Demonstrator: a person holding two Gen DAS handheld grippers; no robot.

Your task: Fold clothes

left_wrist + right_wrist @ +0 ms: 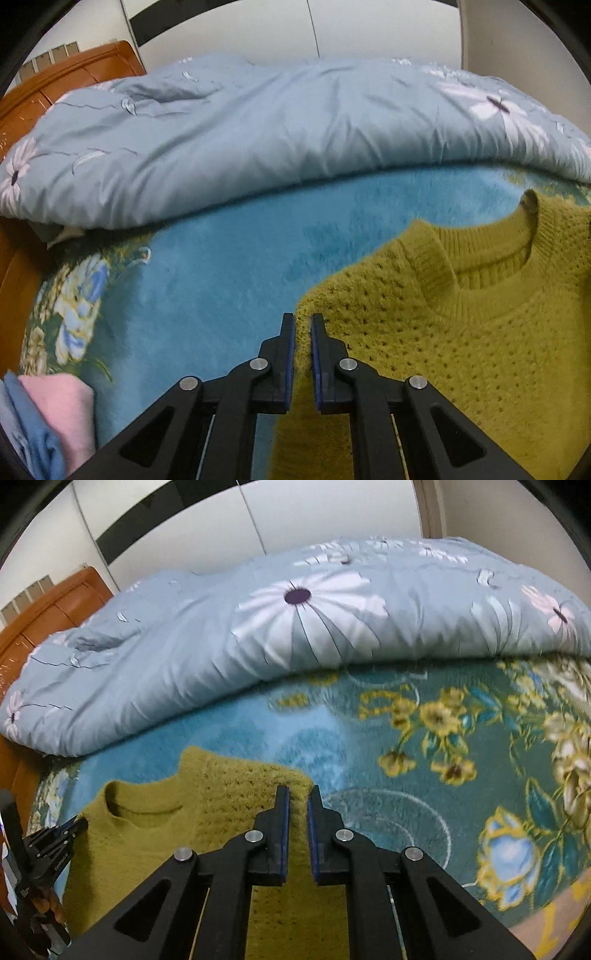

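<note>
Blue floral blanket (pixel 221 280), both grippers (left (pixel 303 325), right (pixel 298 797)) clamping mustard sweater (pixel 480 350) shoulders

Sweater (pixel 461 350) chunky knit, blanket (pixel 229 266) fuzzy plush, duvet (pixel 258 140) smooth cloth, headboard (pixel 74 70) glossy wood.

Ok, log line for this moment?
step: fold sweater | left gripper: shut on sweater edge | right gripper: shut on sweater edge | surface: blue blanket
</note>
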